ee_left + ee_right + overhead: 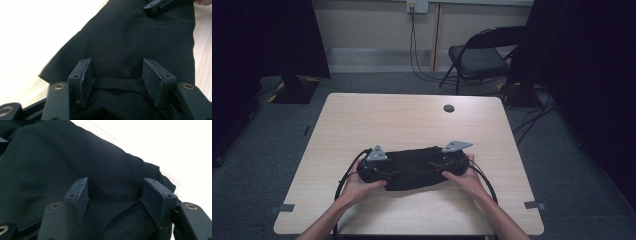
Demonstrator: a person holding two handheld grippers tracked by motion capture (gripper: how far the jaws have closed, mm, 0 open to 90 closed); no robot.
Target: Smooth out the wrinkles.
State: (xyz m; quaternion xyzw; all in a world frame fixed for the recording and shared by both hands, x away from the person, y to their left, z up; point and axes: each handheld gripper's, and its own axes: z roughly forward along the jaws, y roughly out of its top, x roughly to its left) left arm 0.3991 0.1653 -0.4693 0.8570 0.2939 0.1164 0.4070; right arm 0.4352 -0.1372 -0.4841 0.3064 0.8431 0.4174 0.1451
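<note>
A: Your hands come in low from the near edge of the bench (362, 115), forearms angled inward. Left gripper (388, 173) and right gripper (435, 166) point at each other across the black cloth (412, 170).

B: Fingers?

A: Left gripper (115, 75): fingers (83, 77) apart, w/ a fold of the cloth (130, 37) bunched between them, pads not pressing it. Right gripper (115, 195): same, fingers (78, 195) spread, w/ cloth (62, 157) humped up between, not clamped.

B: Where's the cloth sit?

A: Flat on the bench, near-centre, closer to your side. Each hand is at one short end of it.

B: Room to move?

A: Plenty. Far half of the bench is bare wood except a small round grommet (449, 108) near the back edge. Wide margins left and right of the cloth too. Folding chair (479, 55) stands well beyond the far edge.
</note>
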